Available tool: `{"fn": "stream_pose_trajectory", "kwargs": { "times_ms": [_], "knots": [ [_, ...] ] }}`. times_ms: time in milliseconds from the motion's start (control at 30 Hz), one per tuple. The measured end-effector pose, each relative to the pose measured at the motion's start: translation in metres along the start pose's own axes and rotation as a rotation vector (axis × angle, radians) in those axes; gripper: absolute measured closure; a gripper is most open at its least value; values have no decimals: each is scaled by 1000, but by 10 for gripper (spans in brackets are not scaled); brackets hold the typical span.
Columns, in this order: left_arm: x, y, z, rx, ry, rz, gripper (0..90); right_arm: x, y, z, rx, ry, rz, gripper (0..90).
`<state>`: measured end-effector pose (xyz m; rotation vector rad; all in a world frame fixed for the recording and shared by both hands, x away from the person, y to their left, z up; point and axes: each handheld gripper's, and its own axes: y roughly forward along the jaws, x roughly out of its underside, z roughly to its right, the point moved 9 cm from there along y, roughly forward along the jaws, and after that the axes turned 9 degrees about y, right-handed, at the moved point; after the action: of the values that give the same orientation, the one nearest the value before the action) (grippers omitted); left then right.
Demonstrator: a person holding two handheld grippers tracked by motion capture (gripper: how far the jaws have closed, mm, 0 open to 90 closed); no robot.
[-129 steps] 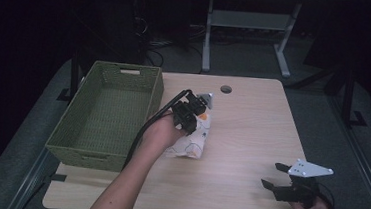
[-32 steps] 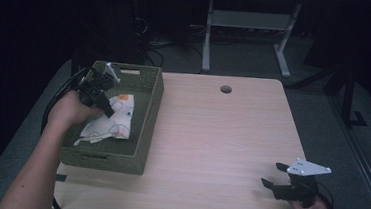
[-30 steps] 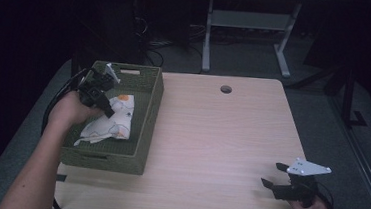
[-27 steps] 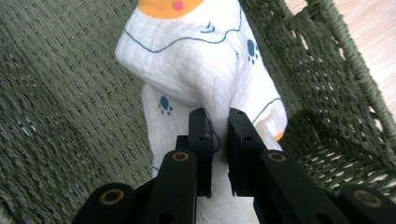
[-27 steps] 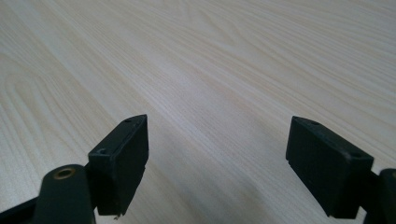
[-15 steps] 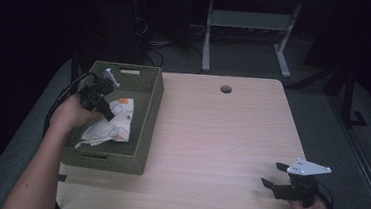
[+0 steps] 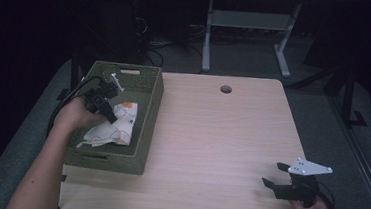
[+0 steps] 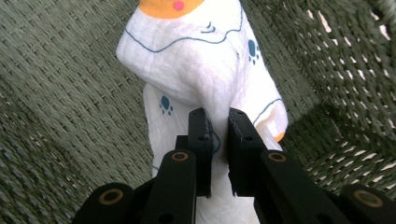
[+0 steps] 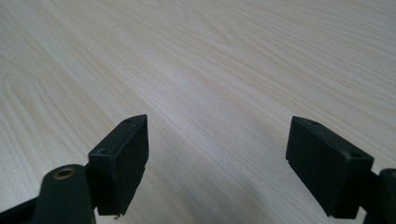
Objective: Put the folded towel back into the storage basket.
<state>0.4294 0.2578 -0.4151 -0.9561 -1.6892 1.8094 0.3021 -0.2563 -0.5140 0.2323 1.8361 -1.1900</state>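
Note:
A white cloth with blue paw prints and an orange patch lies inside the green woven basket at the table's left. My left gripper reaches into the basket and is shut on a fold of the cloth; in the left gripper view the two jaws pinch the fabric, and my left gripper points down at the basket floor. At the table's front right corner my right gripper rests low over the wood, jaws wide apart. Bare tabletop shows between the jaws of my right gripper.
The light wooden table has a round cable hole near its far edge. Behind the table stand a metal frame leg and cables on the dark floor. The basket's woven wall rises close beside the cloth.
My left gripper has carried the cloth from the table's middle into the basket and sunk lower within it over the last second. The right gripper has stayed put.

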Motion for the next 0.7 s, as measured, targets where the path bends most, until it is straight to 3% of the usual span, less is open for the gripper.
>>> {"fn": "stream_pose_trajectory", "kwargs": {
  "times_ms": [167, 267, 333, 700],
  "knots": [
    [-2, 1, -3, -25, 33, 12, 791, 0, 0, 1, 2, 1, 5, 209],
    [-5, 0, -10, -53, 19, 29, 642, 0, 0, 1, 3, -1, 2, 209],
    [-4, 0, -10, -65, 15, 30, 619, 0, 0, 0, 2, -1, 3, 209],
    [-1, 1, -5, -58, -3, 33, 605, -1, 0, 0, 0, -4, 3, 209]
  ]
}}
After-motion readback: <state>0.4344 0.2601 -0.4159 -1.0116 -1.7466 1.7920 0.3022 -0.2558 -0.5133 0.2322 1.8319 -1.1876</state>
